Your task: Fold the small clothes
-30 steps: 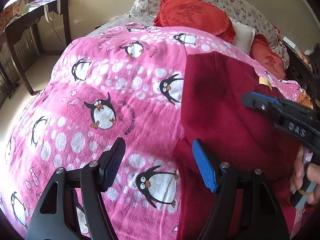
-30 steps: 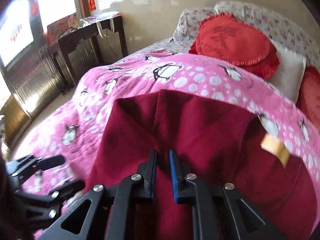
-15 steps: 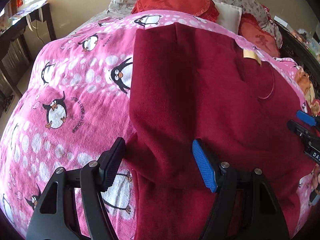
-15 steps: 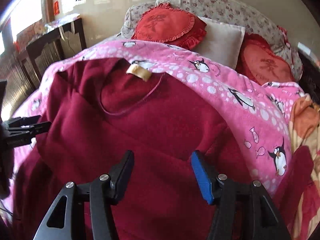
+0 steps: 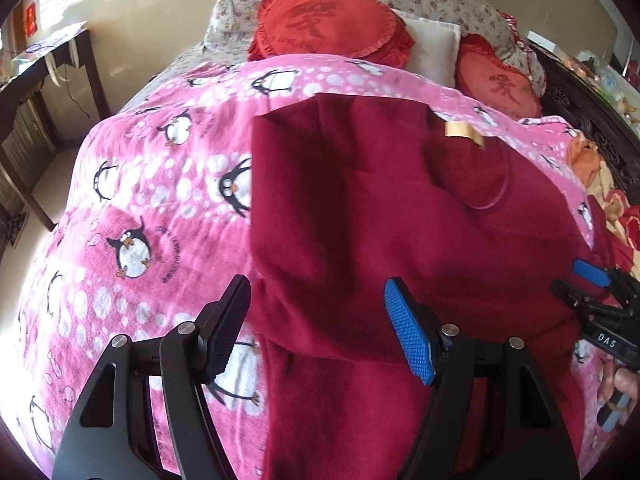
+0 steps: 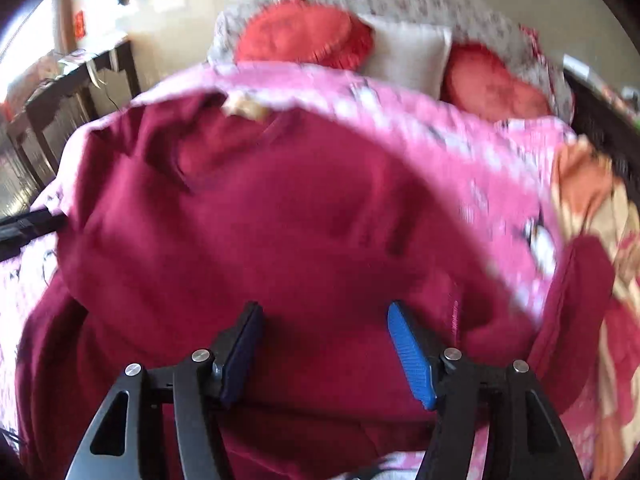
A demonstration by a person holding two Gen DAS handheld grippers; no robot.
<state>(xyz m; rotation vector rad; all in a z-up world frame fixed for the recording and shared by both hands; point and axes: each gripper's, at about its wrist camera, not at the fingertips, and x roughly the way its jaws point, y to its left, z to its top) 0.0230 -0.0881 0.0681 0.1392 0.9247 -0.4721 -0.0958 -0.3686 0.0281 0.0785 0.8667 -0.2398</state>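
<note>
We saw the left hand-held gripper (image 5: 318,312) spread empty; the right hand-held gripper (image 6: 324,332), blurred, was opening, seemingly empty, above the maroon garment (image 5: 380,216).

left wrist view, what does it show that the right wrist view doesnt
Only the left wrist view: sharp penguin prints on the pink blanket and the right gripper at the frame's edge, a hand below it. Only the right wrist view: that gripper's jaws opening above the dark red garment, nothing pinched. Both: the garment, its tan label and the red cushions.
</note>
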